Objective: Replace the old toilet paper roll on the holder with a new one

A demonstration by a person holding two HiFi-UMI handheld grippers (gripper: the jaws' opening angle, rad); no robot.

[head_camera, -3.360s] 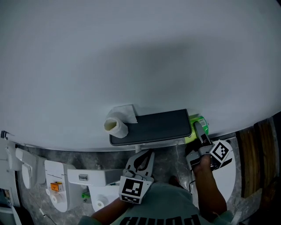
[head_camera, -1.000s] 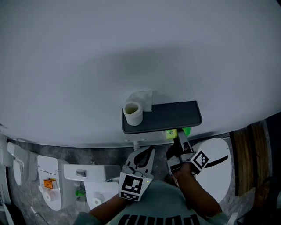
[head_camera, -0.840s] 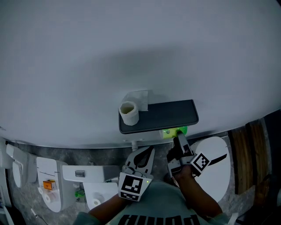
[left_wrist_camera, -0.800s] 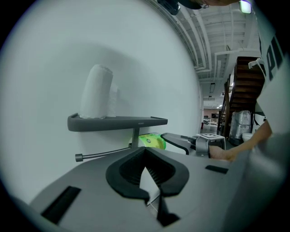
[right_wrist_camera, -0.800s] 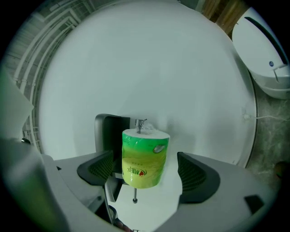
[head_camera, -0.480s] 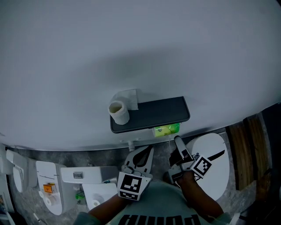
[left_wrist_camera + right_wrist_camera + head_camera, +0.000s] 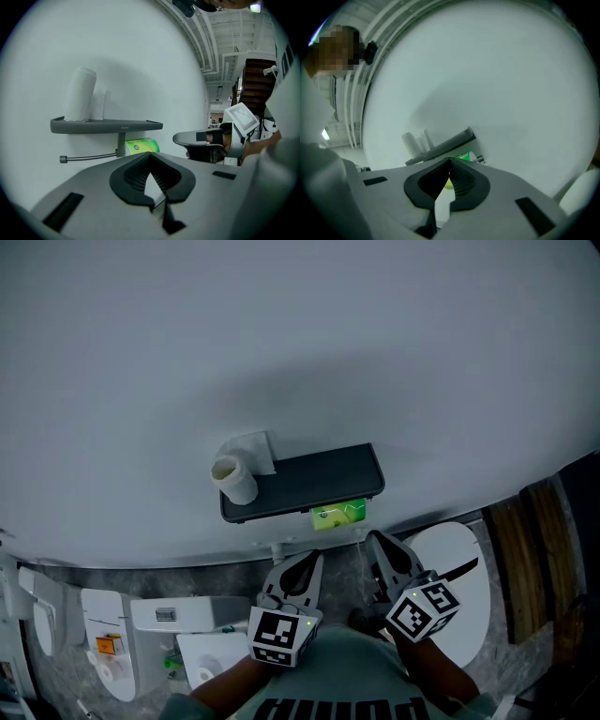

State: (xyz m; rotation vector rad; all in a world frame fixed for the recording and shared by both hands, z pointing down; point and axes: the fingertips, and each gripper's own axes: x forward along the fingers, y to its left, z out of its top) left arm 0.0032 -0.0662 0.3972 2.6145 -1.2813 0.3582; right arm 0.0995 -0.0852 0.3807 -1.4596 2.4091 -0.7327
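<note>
Wall: plain pale grey painted wall (image 7: 300, 343), smooth, filling most of the head view.
Floor: grey mottled stone floor (image 7: 225, 579), at the foot of the wall.
Fixtures: white oval lid (image 7: 473, 563) just beside the wall; white boxy tank (image 7: 192, 617) near it.
Wood: brown wooden boards (image 7: 532, 554) at the wall's right end.
Light: dim and even, with a soft shadow on the wall.

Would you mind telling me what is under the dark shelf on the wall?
A green-wrapped roll beside the bracket, and a bare metal bar. The roll's lower part is covered by the left tool.
</note>
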